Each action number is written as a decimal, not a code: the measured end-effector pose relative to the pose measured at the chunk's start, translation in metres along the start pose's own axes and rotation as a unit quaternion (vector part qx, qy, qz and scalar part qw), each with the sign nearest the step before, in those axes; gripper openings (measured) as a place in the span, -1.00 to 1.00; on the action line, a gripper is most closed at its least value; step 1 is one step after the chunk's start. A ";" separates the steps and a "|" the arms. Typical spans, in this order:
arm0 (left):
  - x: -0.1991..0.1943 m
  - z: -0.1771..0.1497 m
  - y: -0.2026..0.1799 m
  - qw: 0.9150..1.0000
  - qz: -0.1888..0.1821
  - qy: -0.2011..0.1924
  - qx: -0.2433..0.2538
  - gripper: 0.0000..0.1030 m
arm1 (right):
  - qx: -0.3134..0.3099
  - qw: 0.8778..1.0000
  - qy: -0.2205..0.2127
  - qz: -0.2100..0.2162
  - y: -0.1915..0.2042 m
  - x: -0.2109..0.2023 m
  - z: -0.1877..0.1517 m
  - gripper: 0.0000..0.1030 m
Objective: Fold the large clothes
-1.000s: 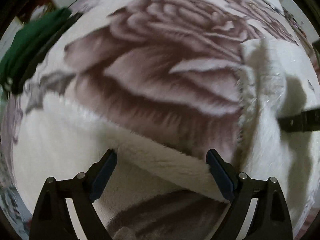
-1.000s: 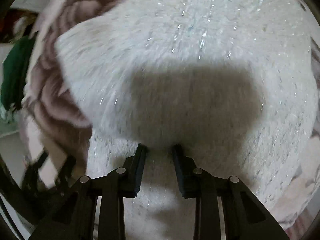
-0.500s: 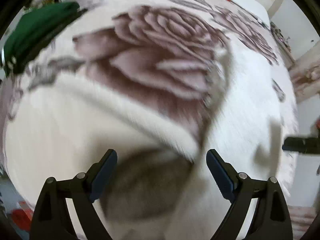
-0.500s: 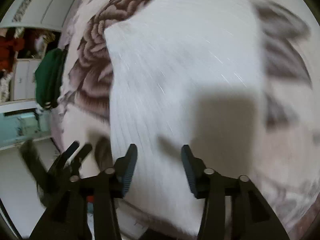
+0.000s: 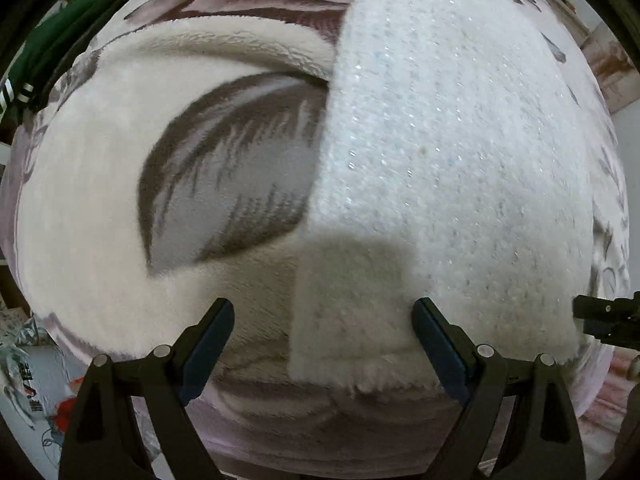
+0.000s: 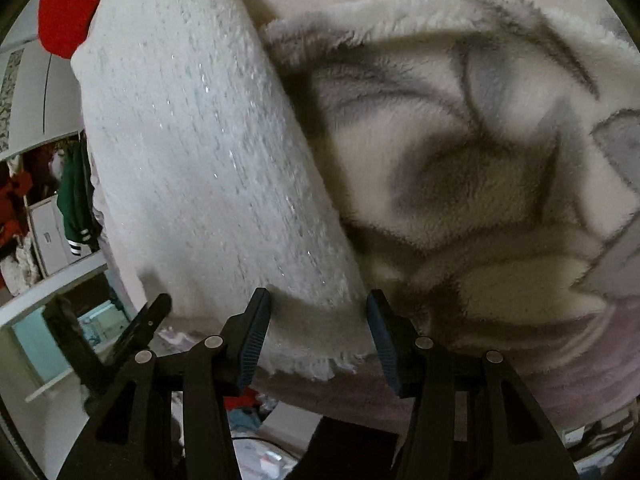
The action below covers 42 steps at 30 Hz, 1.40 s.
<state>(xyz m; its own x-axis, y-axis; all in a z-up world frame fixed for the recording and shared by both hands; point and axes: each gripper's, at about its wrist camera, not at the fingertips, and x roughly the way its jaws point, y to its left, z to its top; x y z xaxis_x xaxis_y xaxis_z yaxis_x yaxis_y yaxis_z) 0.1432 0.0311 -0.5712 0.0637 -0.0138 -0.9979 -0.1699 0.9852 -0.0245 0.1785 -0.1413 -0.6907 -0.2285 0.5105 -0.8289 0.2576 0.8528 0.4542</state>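
— What's changed in the last second?

— The right gripper (image 6: 318,330) has let go. A second ago its fingers were pinched close on the white knit sweater (image 5: 440,152); now they stand apart with nothing clamped, the sweater's near hem lying between them. The left gripper (image 5: 324,346) is spread wide too, empty, poised over the near left corner of the garment.

— So the fold is laid?

— I'd say that one is. The sweater lies as a long narrow strip on the floral fleece blanket (image 5: 100,216), running away from both grippers, so it likely needs another fold along its length.

— How does it look?

— Fuzzy, with fine glittery threads in lines. Flat, edges fairly straight, the near hem a bit frayed and close to the blanket's edge. A green garment (image 5: 60,36) sits far off left, something red (image 6: 68,8) beyond the far end.
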 end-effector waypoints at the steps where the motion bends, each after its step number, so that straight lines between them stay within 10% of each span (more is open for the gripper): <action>1: -0.001 -0.001 -0.002 1.000 -0.001 -0.002 0.001 0.76 | -0.004 1.000 -0.004 -0.003 0.003 0.001 -0.001 0.01; 12: -0.003 -0.018 -0.019 1.000 -0.014 -0.016 0.005 0.73 | -0.013 0.999 -0.027 -0.019 0.025 0.003 -0.001 0.00; 19: -0.004 -0.032 -0.014 0.997 -0.066 -0.032 -0.026 -0.50 | -0.031 0.997 -0.058 -0.034 0.031 -0.003 -0.012 -0.58; 22: -0.018 -0.040 -0.011 0.993 -0.093 -0.048 -0.045 -0.59 | -0.049 0.995 -0.078 -0.038 0.041 -0.011 -0.022 -0.72; 42: -0.004 -0.067 0.035 0.985 -0.149 0.010 -0.089 -0.29 | -0.048 0.997 -0.033 -0.051 0.041 0.016 -0.010 -0.58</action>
<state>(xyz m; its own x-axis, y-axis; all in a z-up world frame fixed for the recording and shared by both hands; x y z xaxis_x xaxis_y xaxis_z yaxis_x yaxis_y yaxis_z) 0.0715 0.0547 -0.5722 0.1168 -0.3028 -0.9459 -0.3173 0.8911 -0.3245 0.1758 -0.0964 -0.6821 -0.1868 0.4151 -0.8904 0.1439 0.9081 0.3932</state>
